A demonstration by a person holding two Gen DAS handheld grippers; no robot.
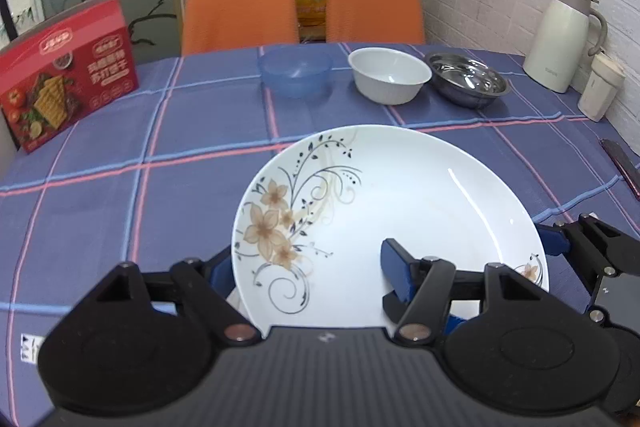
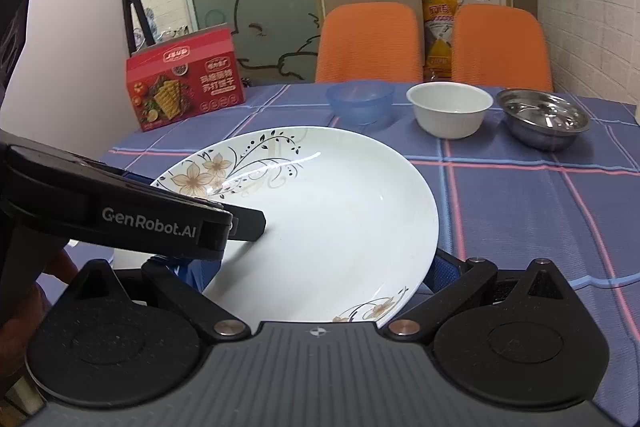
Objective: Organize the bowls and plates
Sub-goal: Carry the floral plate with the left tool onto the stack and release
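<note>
A large white plate with a brown flower pattern fills the near middle of both views, over the blue checked tablecloth. My left gripper is shut on its near rim, with the right finger lying on the inside and the left finger below the outer edge. In the right wrist view that gripper reaches in from the left, one finger on the plate. My right gripper is open, and its fingers straddle the plate's near edge from below. A blue bowl, a white bowl and a steel bowl stand in a row at the far side.
A red biscuit box stands at the far left. A white thermos jug and a small white container stand by the brick wall on the right. Two orange chairs sit behind the table. A dark flat object lies at the right edge.
</note>
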